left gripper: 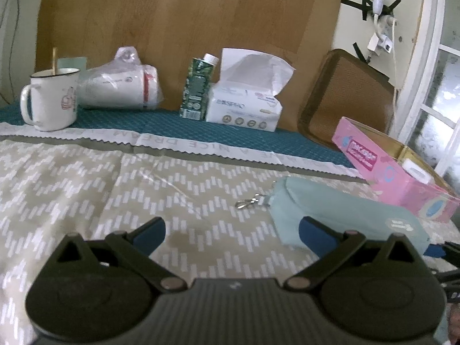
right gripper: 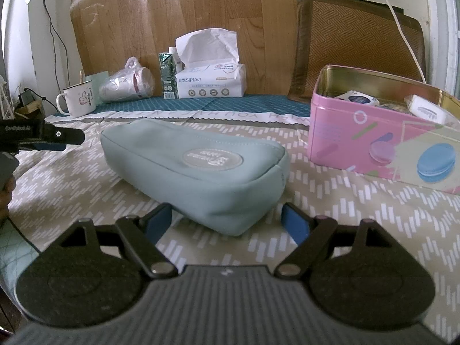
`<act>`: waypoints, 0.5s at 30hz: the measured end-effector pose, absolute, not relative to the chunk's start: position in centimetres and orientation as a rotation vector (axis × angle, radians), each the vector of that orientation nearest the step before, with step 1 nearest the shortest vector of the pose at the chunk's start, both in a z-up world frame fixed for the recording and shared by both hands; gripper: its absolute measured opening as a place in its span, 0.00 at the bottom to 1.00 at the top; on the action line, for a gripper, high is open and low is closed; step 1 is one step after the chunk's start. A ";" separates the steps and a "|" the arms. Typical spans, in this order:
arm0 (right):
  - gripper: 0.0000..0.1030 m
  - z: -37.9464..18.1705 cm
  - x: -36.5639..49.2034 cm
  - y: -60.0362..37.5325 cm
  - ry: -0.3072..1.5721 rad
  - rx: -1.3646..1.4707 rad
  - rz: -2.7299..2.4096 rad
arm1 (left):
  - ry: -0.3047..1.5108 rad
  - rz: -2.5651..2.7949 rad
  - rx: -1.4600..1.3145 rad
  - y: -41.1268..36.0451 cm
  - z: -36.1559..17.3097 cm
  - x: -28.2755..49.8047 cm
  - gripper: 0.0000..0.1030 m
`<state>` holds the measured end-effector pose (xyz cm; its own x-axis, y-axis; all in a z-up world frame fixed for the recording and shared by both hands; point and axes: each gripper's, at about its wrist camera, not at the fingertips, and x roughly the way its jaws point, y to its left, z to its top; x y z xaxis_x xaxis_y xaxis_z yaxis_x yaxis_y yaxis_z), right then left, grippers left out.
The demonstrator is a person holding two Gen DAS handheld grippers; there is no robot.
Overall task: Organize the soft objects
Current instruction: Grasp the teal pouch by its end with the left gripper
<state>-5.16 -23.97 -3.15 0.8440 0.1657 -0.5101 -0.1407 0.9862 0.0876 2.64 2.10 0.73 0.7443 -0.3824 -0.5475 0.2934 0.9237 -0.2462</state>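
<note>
Between the right gripper's (right gripper: 227,221) released fingers (right gripper: 296,225), the pale-green pouch (right gripper: 195,166); left gripper (left gripper: 231,231) likewise released.

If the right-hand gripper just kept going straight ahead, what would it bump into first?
Most likely the pale green pouch: its near end already lies between the open fingers of the right gripper, though exact depth is unclear.

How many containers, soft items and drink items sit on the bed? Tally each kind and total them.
Tins: 1, pink tin
Pouches: 1, mint pouch
Tissue packs: 1
Mugs: 1
Cartons: 1
Bagged bundles: 1
Total: 6
</note>
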 end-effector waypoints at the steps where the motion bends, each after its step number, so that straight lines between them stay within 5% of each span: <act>1: 0.83 -3.1 -5.2 -23.9 0.542 0.046 0.160 | 0.640 -0.390 -0.167 2.1 0.8 2.8 1.00; 15: 0.83 -3.0 -5.5 -24.4 0.546 0.036 0.149 | 0.753 -0.519 -0.298 -1.1 1.4 5.9 1.00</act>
<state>-5.54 -24.42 -2.98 0.8441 0.1504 -0.5146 -0.1314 0.9886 0.0734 5.89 -1.08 1.38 0.6133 -0.5466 -0.5701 0.3389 0.8341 -0.4352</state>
